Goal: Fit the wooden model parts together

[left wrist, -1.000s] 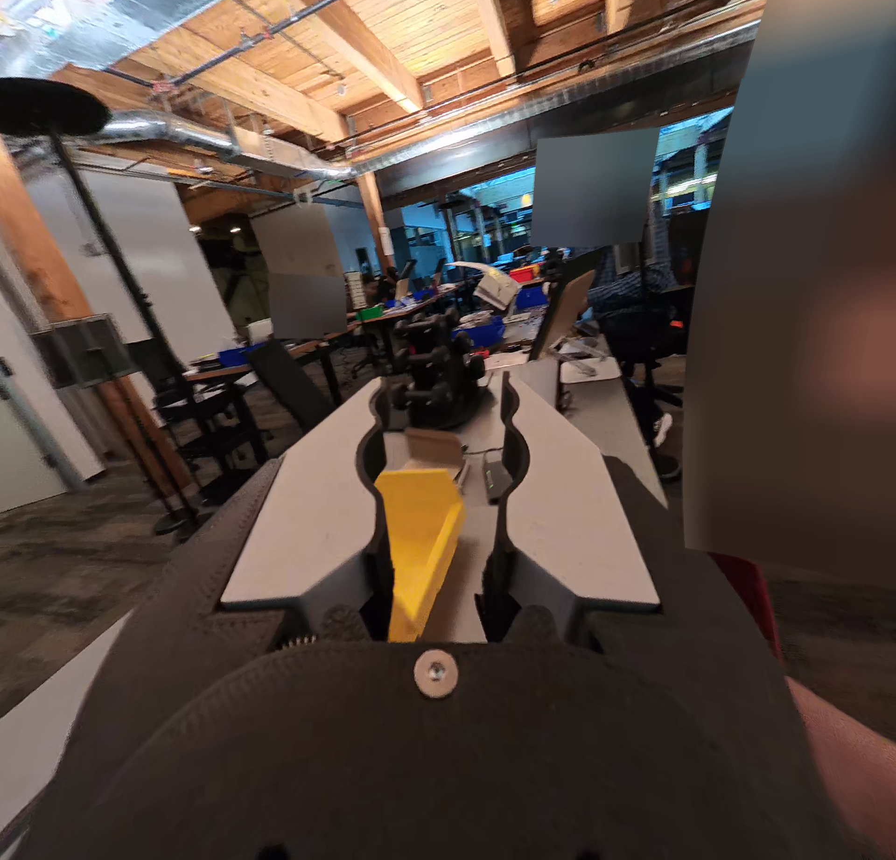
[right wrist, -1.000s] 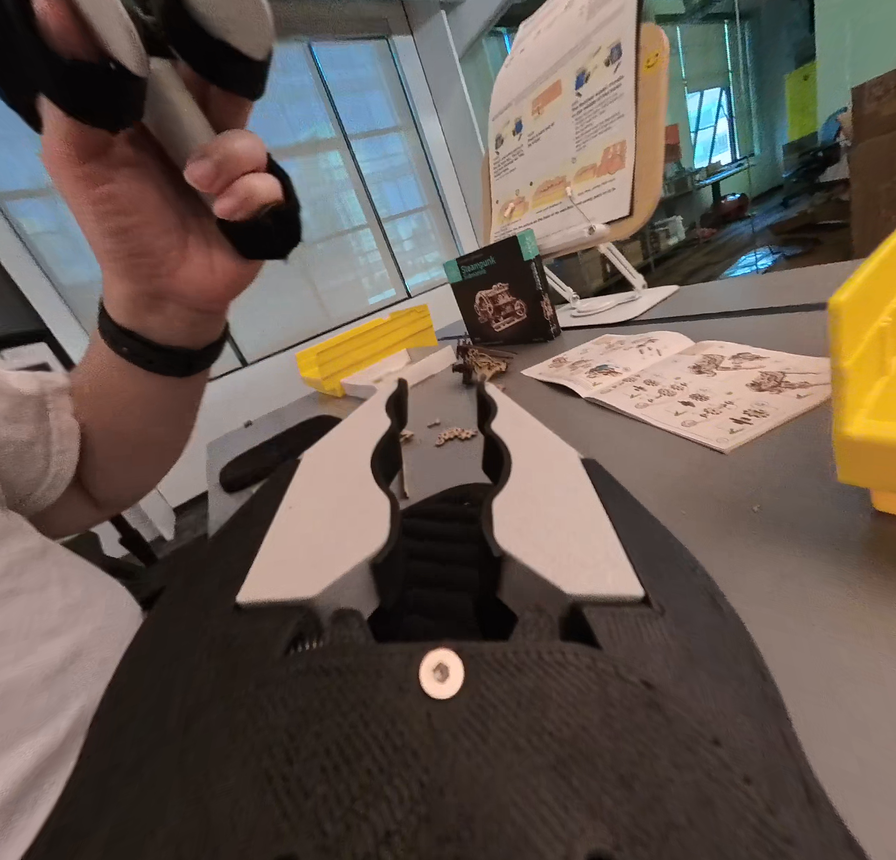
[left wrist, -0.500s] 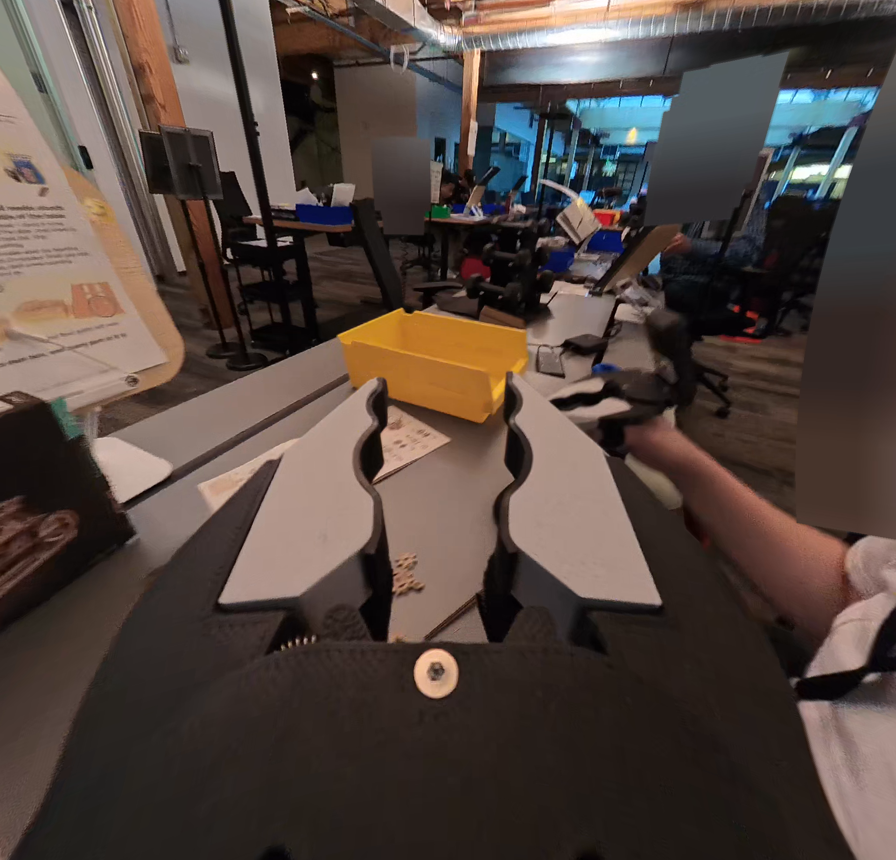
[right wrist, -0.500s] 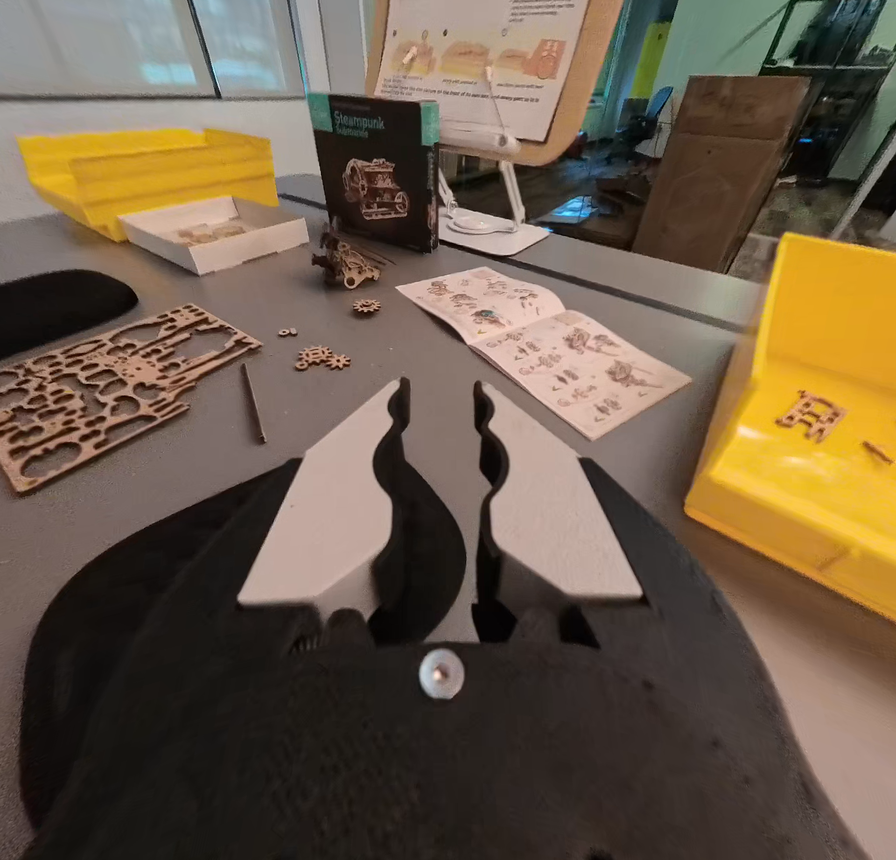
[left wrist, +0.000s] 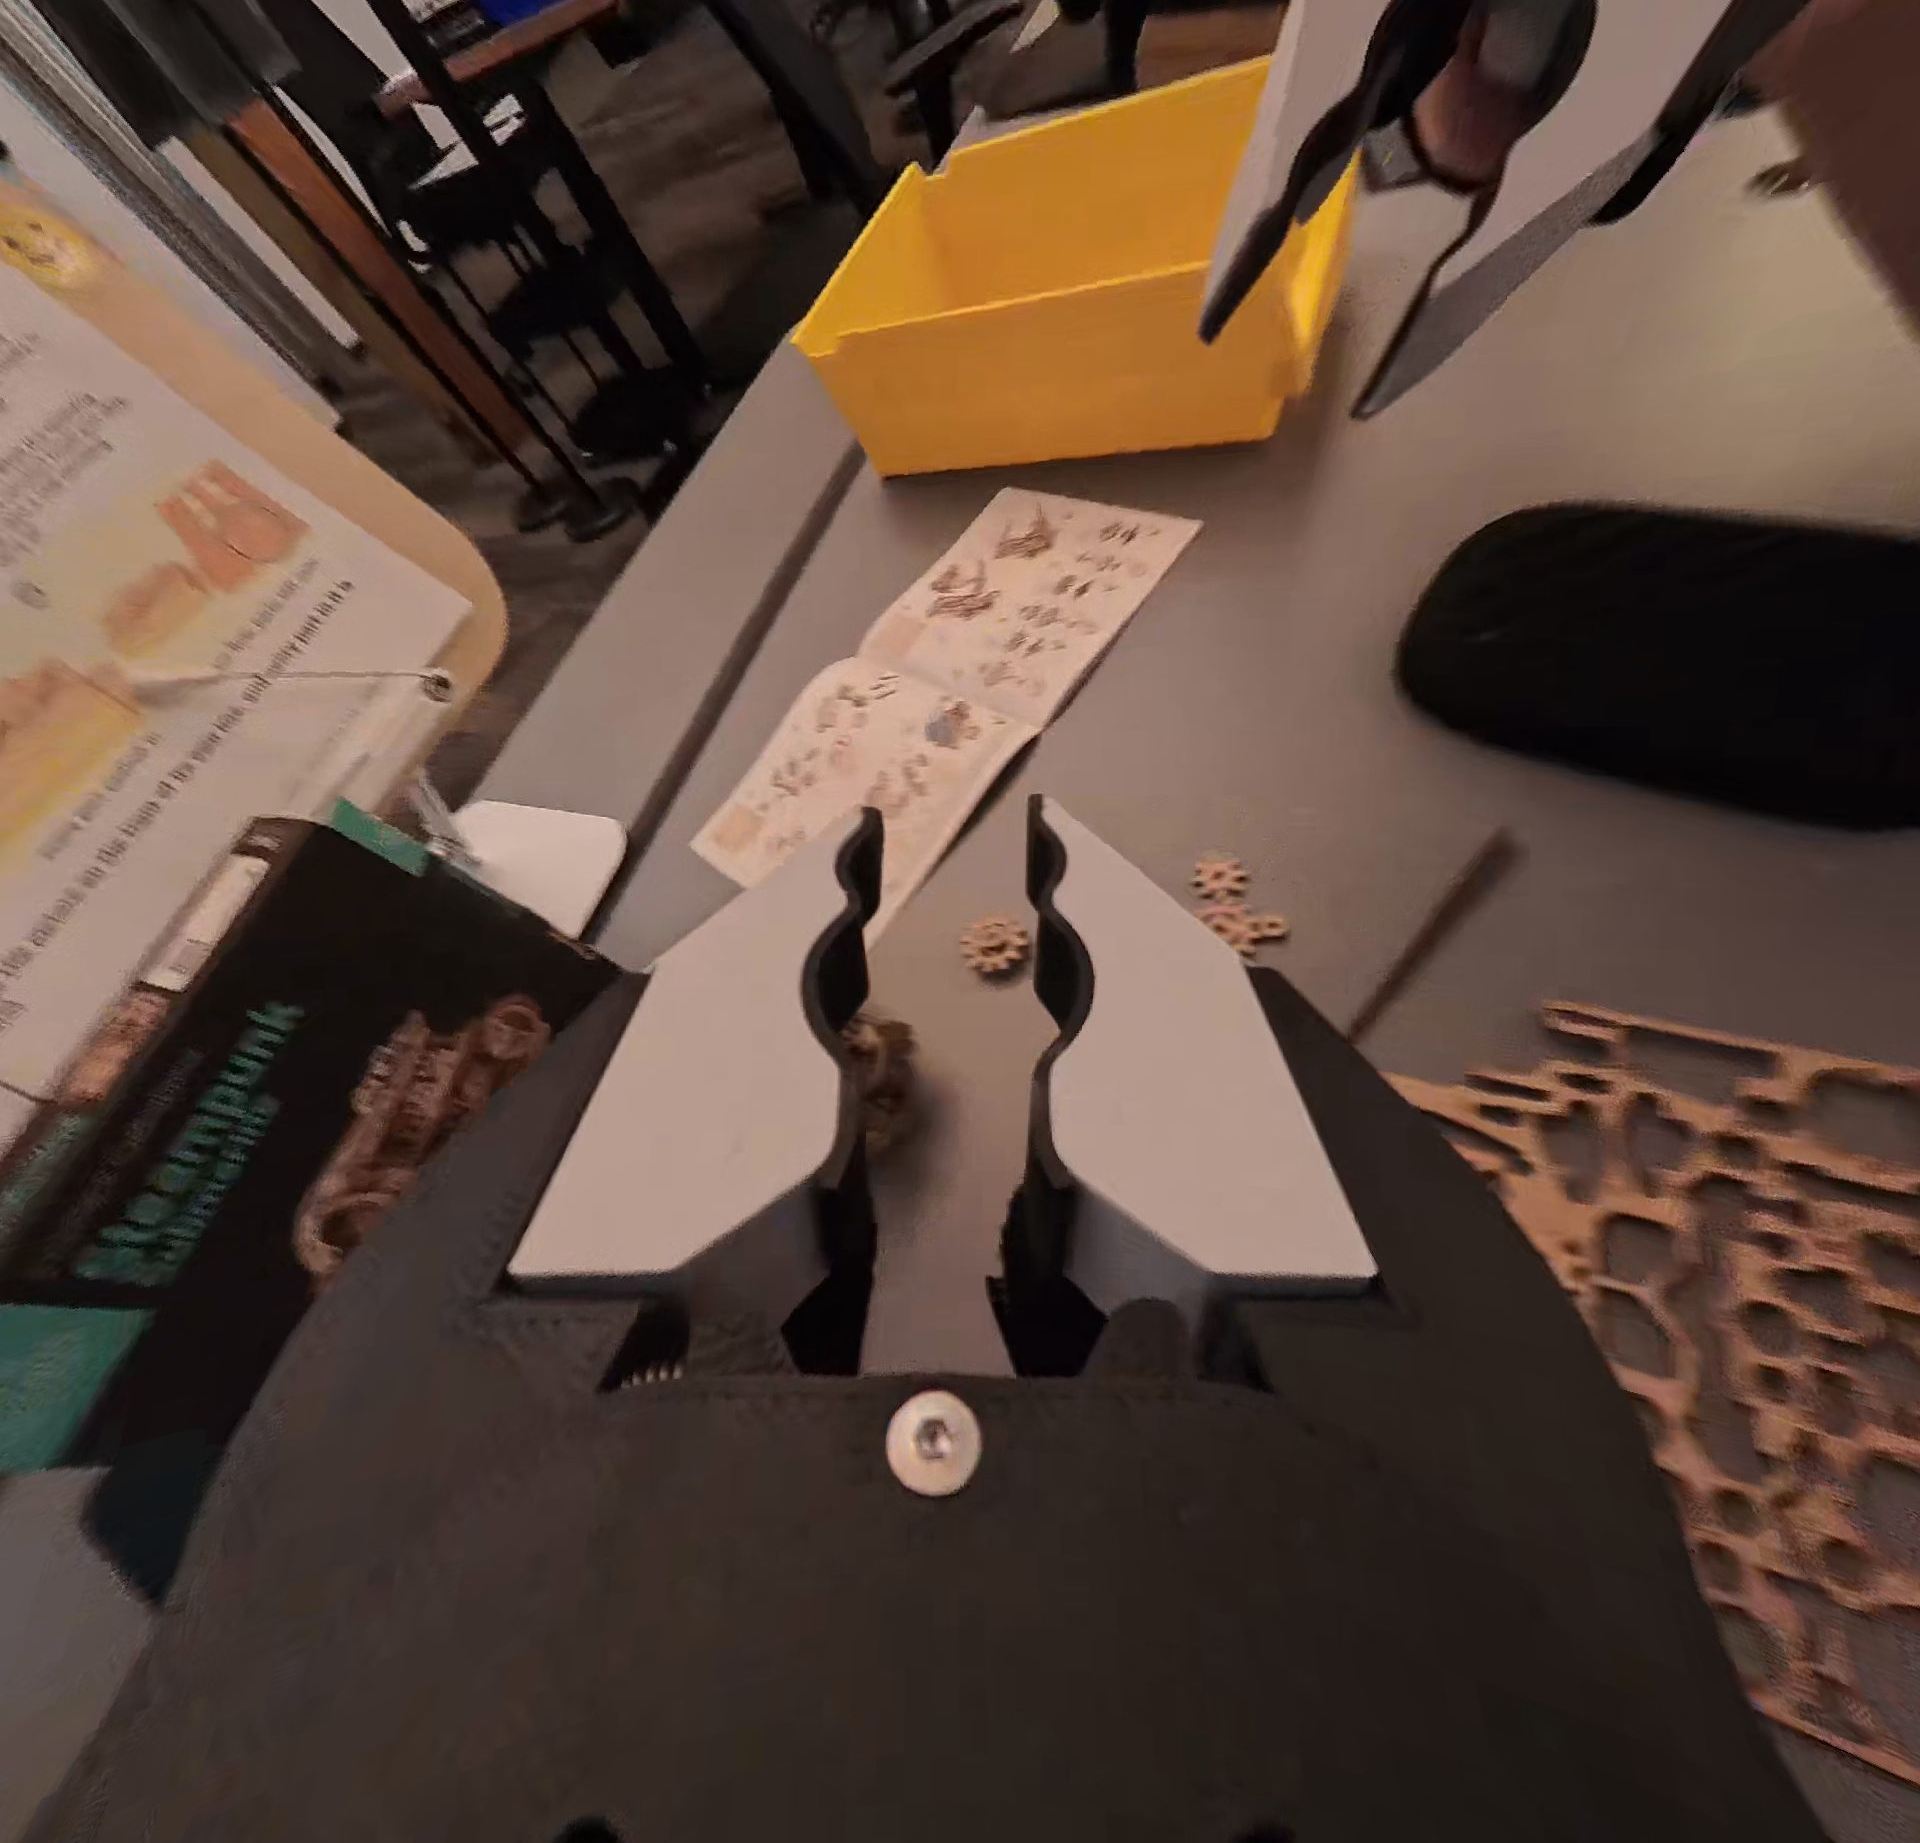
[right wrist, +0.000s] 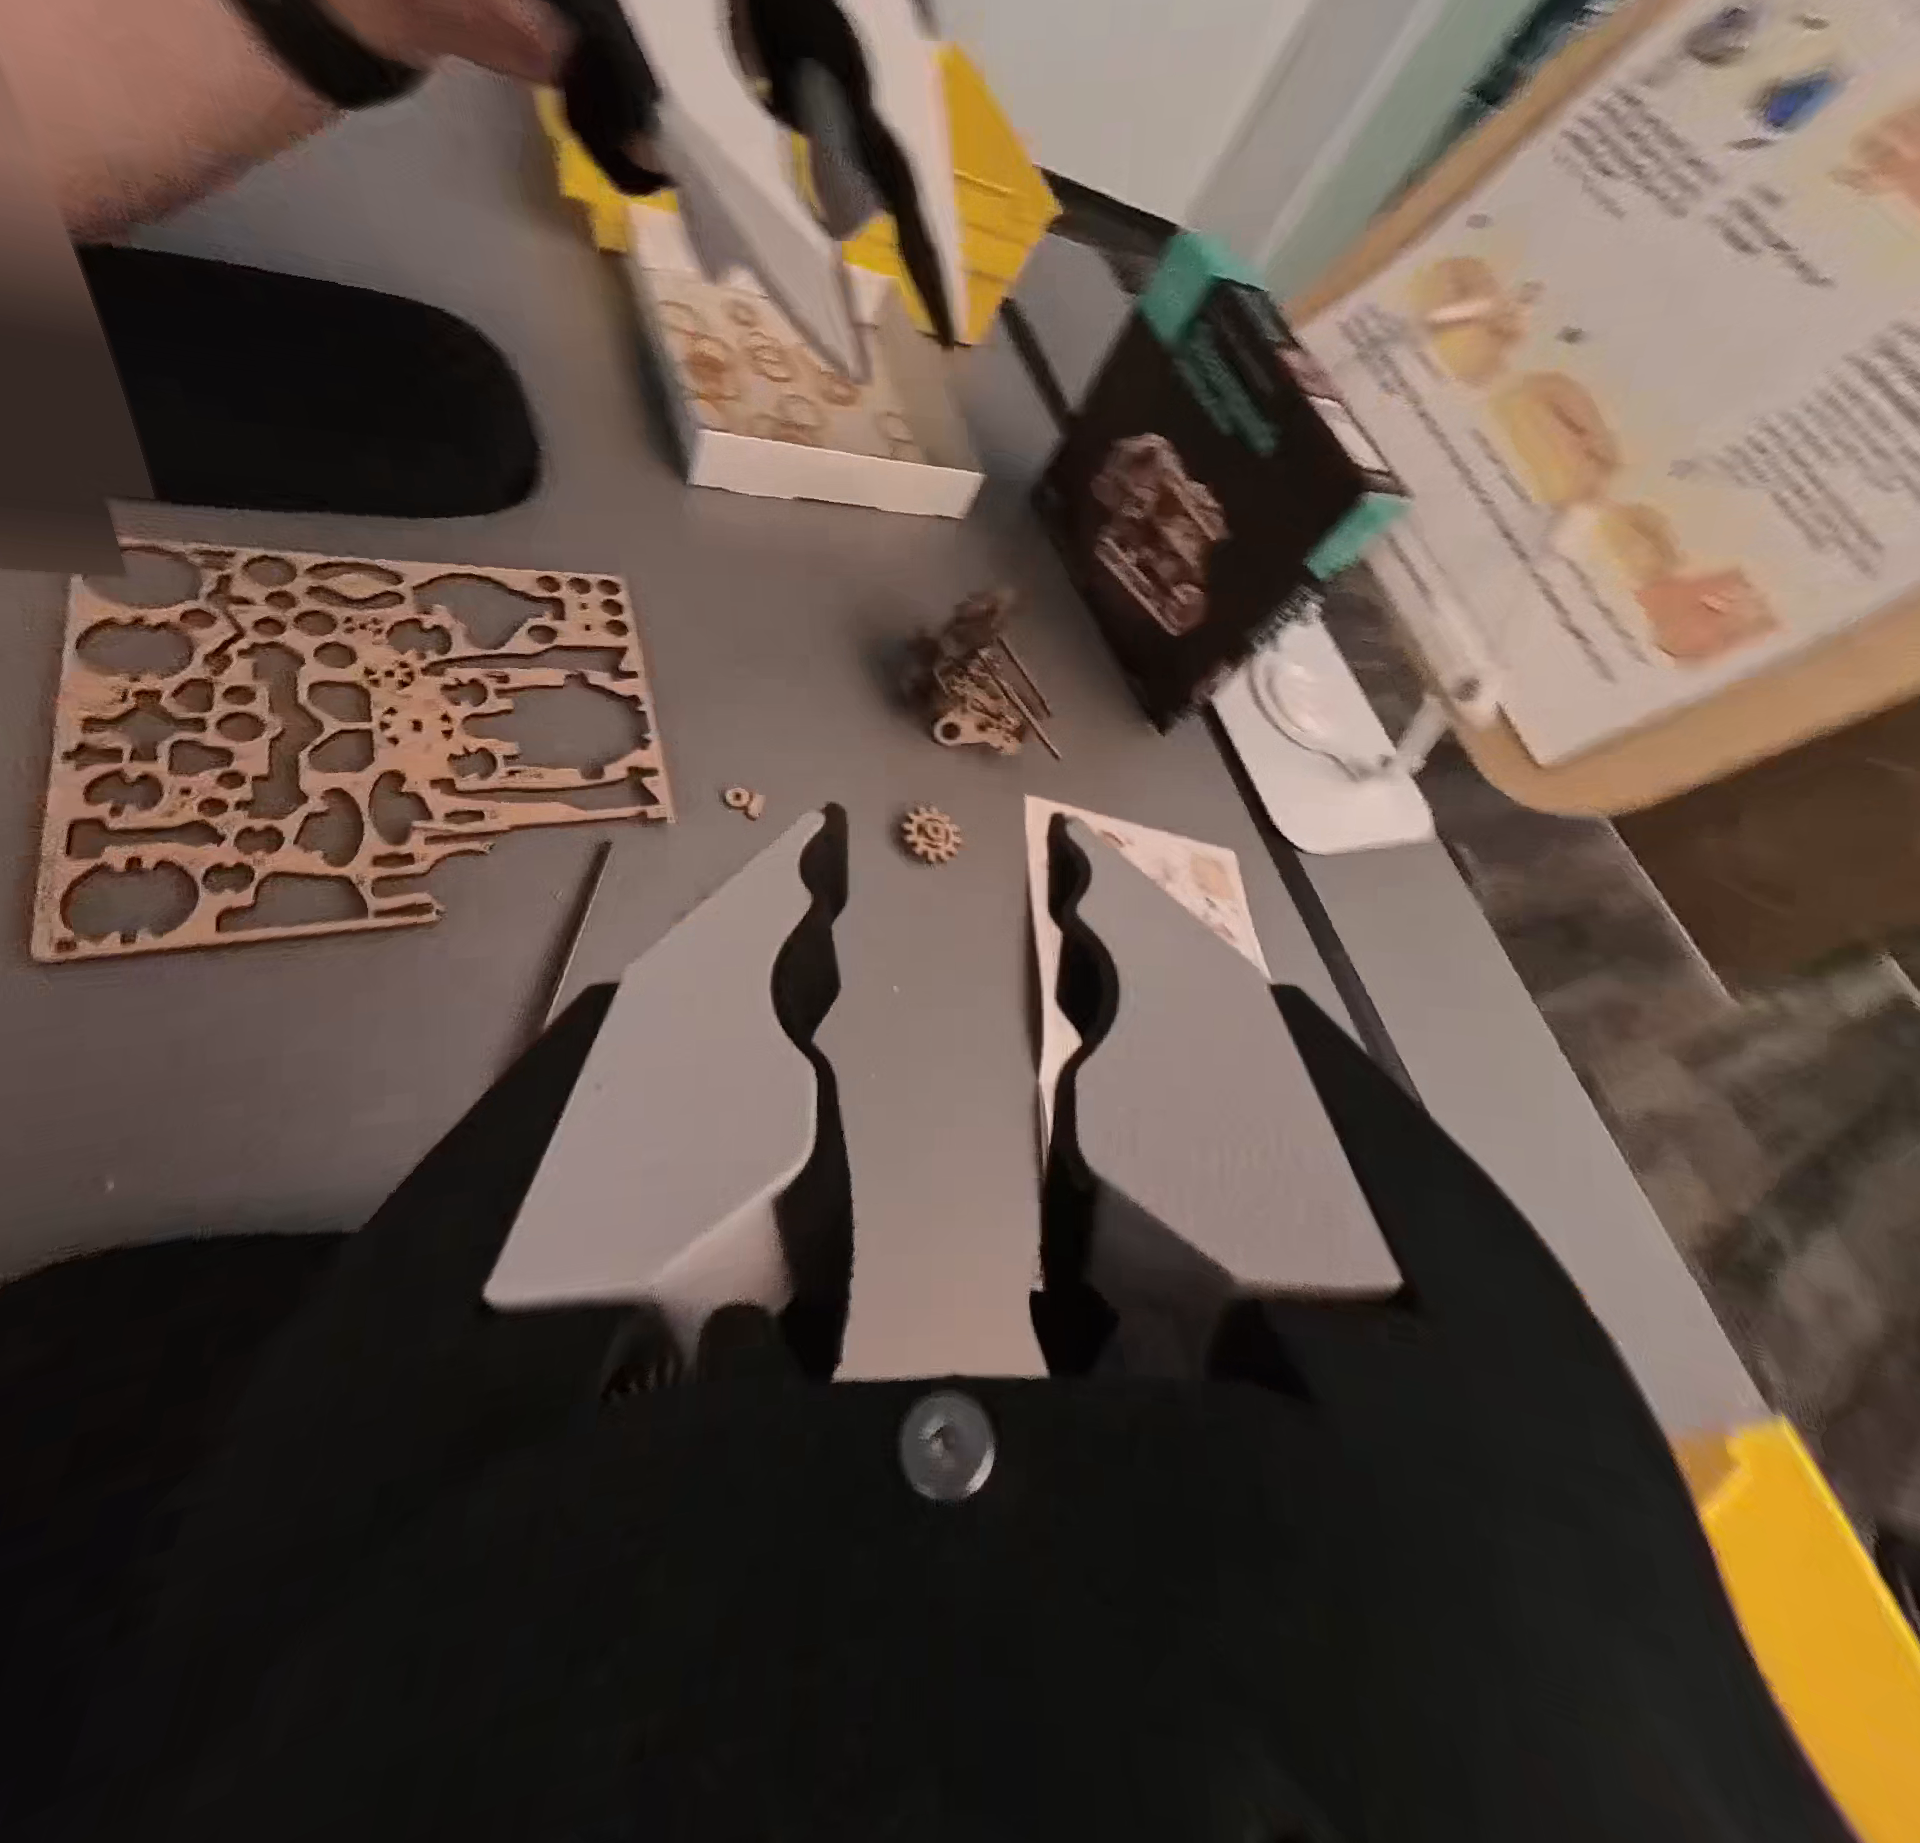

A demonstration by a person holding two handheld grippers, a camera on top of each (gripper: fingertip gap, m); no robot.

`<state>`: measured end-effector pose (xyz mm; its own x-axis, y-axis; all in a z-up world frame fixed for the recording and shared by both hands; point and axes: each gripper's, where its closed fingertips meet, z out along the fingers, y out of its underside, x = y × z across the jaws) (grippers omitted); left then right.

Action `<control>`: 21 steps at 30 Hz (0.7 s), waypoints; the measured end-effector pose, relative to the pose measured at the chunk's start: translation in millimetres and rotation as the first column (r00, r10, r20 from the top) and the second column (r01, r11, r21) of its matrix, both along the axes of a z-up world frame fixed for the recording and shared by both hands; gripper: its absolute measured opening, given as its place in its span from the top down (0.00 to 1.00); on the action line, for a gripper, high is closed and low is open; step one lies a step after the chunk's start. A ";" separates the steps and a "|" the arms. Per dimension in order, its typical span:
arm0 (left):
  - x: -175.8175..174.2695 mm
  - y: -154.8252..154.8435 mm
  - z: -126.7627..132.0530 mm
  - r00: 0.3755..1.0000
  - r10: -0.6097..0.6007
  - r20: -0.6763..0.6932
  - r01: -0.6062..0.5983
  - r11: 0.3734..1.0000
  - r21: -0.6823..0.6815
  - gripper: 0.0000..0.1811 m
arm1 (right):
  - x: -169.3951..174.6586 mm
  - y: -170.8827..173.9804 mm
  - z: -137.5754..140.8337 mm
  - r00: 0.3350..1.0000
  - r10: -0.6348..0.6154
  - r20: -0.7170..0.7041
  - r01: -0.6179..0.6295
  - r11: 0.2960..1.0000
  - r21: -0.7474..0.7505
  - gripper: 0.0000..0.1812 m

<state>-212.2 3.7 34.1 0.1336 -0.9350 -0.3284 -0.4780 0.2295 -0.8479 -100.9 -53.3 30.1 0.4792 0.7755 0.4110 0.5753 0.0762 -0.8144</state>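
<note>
Left wrist view: the left gripper (left wrist: 951, 837) hangs over a grey table (left wrist: 1247, 671), its jaws spread partway with nothing between them. A small wooden gear (left wrist: 994, 943) lies on the table just past the fingertips, and part of a half-built wooden model (left wrist: 883, 1076) shows low in the gap, beside the left finger. More small gears (left wrist: 1236, 905) and a thin stick (left wrist: 1429, 931) lie to the right. Near right is a punched-out wooden sheet (left wrist: 1704, 1305). An open booklet (left wrist: 956, 671) lies farther off, with a yellow bin (left wrist: 1049, 339) beyond it and a black pad (left wrist: 1683, 671) at far right. A dark box (left wrist: 270, 1097) stands at the left, in front of a propped instruction board (left wrist: 156, 588). The right gripper (left wrist: 1288, 370) hangs at top right, jaws apart and empty. Beyond the table are dark chairs, desks and a patterned floor.

Right wrist view: the right gripper (right wrist: 940, 822) hovers over the same table (right wrist: 312, 1087), jaws apart and holding nothing. The gear (right wrist: 928, 832) lies just beyond its tips, and the model (right wrist: 971, 676) farther off. The sheet (right wrist: 332, 744) lies to the left, with the stick (right wrist: 577, 926) near it. A white tray (right wrist: 821, 463) of wooden parts sits at the far side. The box (right wrist: 1195, 526) and the board (right wrist: 1662, 339) stand to the right. The picture is blurred by motion.
</note>
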 end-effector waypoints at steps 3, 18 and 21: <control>17.2 18.3 6.9 1.000 -0.009 -0.013 0.009 0.999 0.033 0.85 | -6.6 13.0 -15.9 0.988 0.140 0.065 -0.137 0.990 -0.044 0.80; -12.1 109.3 -60.2 0.953 0.124 -0.277 -0.155 0.983 -0.094 0.85 | 83.6 87.0 -46.5 0.961 -0.027 0.274 0.059 0.992 -0.109 0.82; -22.7 116.4 -72.5 0.965 0.087 -0.248 -0.145 0.963 -0.225 0.85 | 78.3 82.3 -43.7 0.964 -0.010 0.264 0.048 0.989 -0.138 0.82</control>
